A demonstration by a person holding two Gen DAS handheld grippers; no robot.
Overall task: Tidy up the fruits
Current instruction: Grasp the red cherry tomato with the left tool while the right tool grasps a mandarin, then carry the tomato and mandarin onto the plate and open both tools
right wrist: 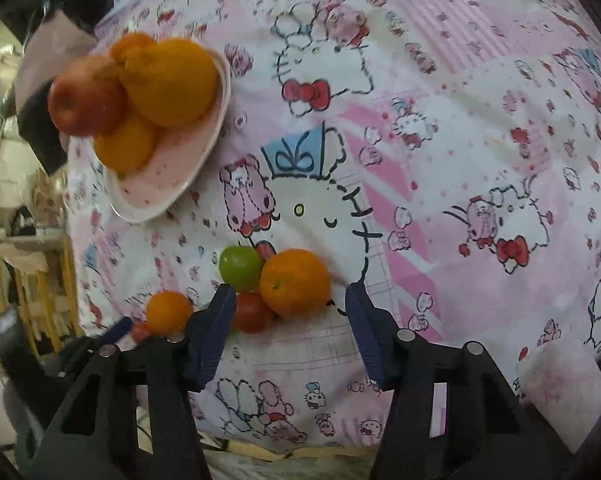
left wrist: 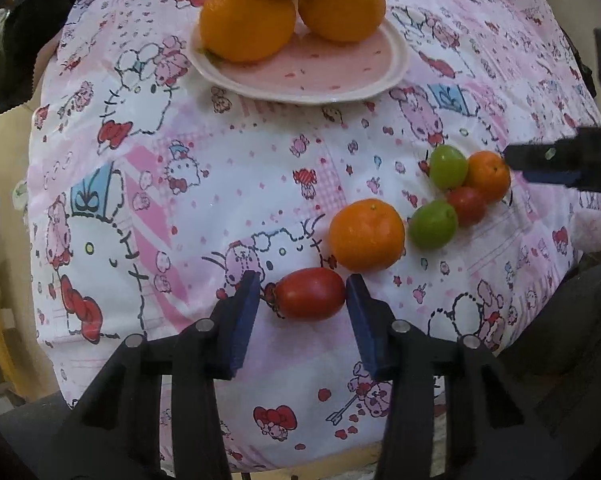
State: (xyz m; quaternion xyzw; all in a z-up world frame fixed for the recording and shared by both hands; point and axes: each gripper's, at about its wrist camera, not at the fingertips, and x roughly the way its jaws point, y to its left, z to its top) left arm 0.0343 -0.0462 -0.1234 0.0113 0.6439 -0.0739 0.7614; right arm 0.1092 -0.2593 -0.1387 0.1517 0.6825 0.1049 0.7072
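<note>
So the left gripper (left wrist: 302, 294) pinched a red tomato (left wrist: 310, 294) near the pink plate (left wrist: 300, 76); right gripper (right wrist: 290, 298) straddled a tangerine (right wrist: 295, 282), jaws half-wide, not gripping.

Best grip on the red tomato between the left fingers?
Grip the tomato across its long ends from above, as the left gripper is set. It lies sideways, ends facing the pads, and the orange crowds its far side.

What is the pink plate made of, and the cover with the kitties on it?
The pink plate looks like glazed ceramic: a thick, smooth rim with a soft shine, though it could be hard plastic. The cover looks like thin printed cloth or plastic sheeting: it drapes over the edge and wrinkles, with a slight sheen.
</note>
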